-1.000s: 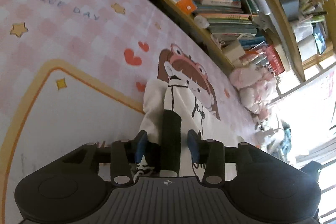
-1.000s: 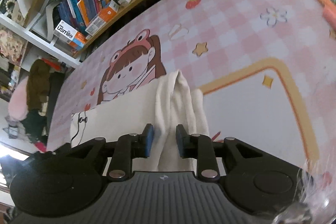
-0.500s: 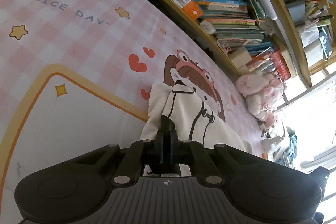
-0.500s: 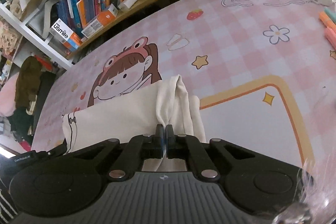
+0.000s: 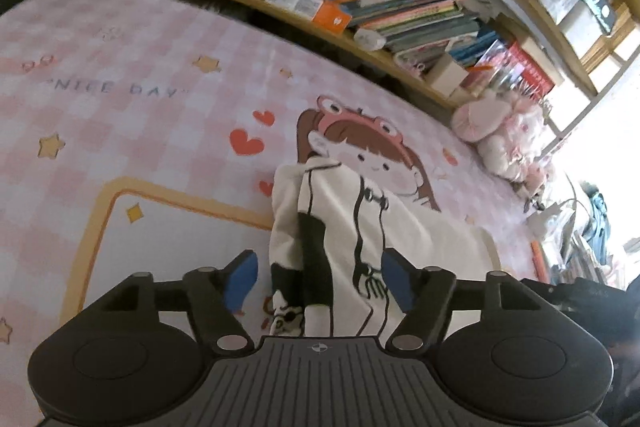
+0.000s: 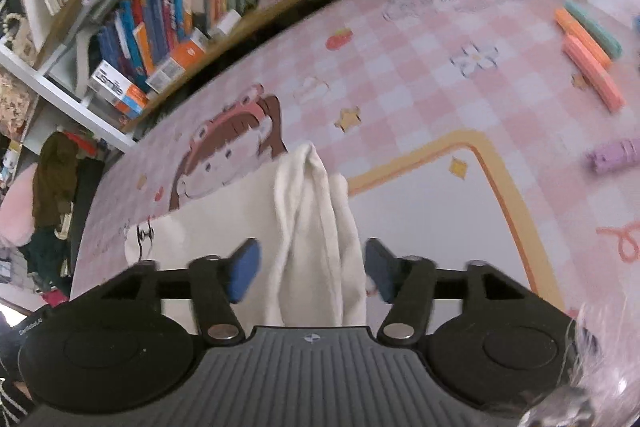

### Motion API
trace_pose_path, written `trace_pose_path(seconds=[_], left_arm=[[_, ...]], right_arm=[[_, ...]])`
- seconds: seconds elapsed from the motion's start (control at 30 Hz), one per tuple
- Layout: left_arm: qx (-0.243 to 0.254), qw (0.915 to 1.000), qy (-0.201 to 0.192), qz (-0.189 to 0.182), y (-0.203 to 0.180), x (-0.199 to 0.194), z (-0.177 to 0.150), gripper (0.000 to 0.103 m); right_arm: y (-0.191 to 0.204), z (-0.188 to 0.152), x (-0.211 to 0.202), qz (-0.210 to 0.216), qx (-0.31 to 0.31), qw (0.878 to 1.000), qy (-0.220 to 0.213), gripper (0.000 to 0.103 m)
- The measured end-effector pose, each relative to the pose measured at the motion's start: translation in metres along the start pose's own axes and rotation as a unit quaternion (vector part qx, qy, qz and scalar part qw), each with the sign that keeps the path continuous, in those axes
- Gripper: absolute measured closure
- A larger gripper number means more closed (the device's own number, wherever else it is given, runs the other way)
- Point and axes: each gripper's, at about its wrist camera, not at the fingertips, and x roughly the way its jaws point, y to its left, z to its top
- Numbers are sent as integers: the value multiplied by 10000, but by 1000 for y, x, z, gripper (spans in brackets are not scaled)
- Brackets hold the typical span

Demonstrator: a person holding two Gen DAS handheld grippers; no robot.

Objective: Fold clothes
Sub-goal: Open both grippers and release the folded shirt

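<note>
A cream garment (image 5: 404,227) is lying bunched on the pink checked tabletop (image 5: 120,131), its ends sitting between the jaws of the left gripper (image 5: 318,281) and right gripper (image 6: 310,271). Both grippers' jaws have just been opening and are standing wide, pressing nothing. Folding appears partway done; squaring the folds is remaining.

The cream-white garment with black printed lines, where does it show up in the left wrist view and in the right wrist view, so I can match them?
Left wrist view: cream-white garment sits low centre, black print facing the camera, between the open pads of the left hand-held gripper.
Right wrist view: garment low centre, mostly plain, bunched between the open right hand-held gripper.
Shared landmark: the cartoon girl in a frog hat, just beyond it.
</note>
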Motion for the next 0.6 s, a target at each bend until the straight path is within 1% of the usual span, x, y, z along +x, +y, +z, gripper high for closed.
trace_pose_path(seconds=[0.1,0.17,0.27,0.33,0.43,0.53,0.6], left_arm=[[-215,9995,201,59,7,6,0,33],[-374,9986,368,103,12,12,0,33],[-520,9973,488,146,17,21,-1,33],[-637,9966,502,110,19,23,-1,32],[-819,9952,525,-46,22,25,-1,32],[-948,9943,485,-77,22,25,-1,33],[-1019,9935,480,-145,23,27,-1,37]], right_arm=[[-4,-3,0,34,129,9998,177,38],[-6,-5,2,36,222,9993,283,38],[-11,-5,7,7,409,9982,439,38],[-15,-6,10,18,561,9971,513,36],[-18,-4,11,122,759,9958,500,36],[-18,-3,15,293,884,9939,587,36],[-14,-3,19,344,871,9938,606,37]])
